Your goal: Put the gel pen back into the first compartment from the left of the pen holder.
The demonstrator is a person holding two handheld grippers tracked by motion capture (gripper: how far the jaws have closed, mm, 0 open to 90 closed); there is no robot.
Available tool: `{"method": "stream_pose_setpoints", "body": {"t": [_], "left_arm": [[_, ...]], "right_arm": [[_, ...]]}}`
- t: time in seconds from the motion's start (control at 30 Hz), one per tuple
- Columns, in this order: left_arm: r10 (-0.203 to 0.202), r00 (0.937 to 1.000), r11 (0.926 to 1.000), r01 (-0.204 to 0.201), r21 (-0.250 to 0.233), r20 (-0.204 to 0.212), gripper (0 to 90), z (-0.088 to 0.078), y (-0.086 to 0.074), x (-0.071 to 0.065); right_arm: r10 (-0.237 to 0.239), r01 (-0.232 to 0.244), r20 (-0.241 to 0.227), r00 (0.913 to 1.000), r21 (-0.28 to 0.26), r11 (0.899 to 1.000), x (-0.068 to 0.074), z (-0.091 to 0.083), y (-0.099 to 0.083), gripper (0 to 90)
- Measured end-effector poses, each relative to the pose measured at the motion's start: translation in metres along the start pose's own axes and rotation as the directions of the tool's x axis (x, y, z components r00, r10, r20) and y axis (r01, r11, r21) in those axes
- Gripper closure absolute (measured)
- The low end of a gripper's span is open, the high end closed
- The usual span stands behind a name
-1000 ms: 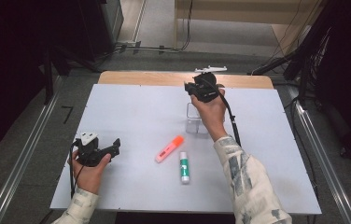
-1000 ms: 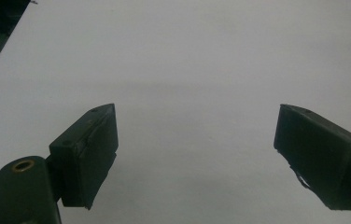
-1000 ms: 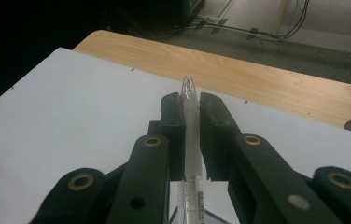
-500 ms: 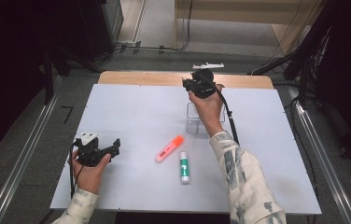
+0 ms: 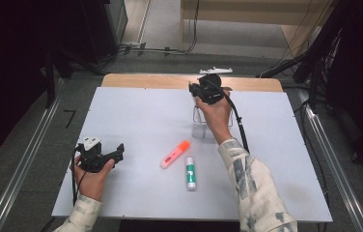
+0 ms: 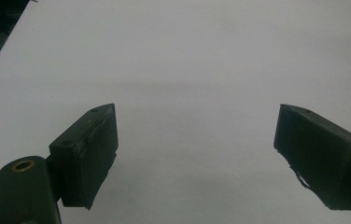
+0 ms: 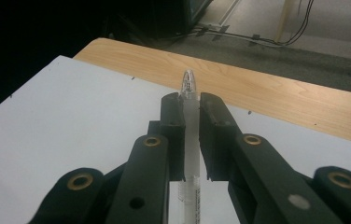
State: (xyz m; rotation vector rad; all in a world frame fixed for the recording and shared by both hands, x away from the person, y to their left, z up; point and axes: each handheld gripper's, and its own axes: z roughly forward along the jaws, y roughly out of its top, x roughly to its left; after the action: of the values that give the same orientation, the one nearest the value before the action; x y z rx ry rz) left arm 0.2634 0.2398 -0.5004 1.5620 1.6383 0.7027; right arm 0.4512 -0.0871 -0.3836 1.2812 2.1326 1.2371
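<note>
My right gripper (image 5: 196, 91) is held up over the far middle of the white table, shut on a clear white pen (image 7: 190, 86) whose rounded tip sticks out past the jaws. Just below the hand stands a clear plastic holder (image 5: 199, 124). An orange highlighter (image 5: 175, 154) and a green-and-white glue stick (image 5: 190, 173) lie near the table's middle. At the near left my left gripper (image 5: 116, 152) rests low, open, with only bare table between its fingers (image 6: 87, 154).
The white tabletop (image 5: 136, 111) ends at a wooden strip (image 7: 276, 91) along the far edge. Metal rails run down both sides of the table, and cables lie on the floor behind.
The right gripper has shifted slightly above the clear holder, still holding the pen. The left gripper has stayed where it was.
</note>
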Motion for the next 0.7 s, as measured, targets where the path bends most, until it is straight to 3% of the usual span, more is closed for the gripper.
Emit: {"method": "stream_pose_setpoints", "body": {"t": [0.43,0.7], "left_arm": [[0.008,1.0,1.0,-0.008,0.002,-0.003,13.8,0.001,0.0,-0.002],[0.009,1.0,1.0,-0.009,0.004,-0.002,13.8,0.001,0.0,-0.003]], "right_arm": [[-0.003,0.003,-0.021,0.9998,-0.009,1.0,-0.004,-0.026,-0.033,78.9],[0.005,-0.005,-0.027,0.9996,0.005,1.0,-0.007,-0.026,-0.049,78.5]]}}
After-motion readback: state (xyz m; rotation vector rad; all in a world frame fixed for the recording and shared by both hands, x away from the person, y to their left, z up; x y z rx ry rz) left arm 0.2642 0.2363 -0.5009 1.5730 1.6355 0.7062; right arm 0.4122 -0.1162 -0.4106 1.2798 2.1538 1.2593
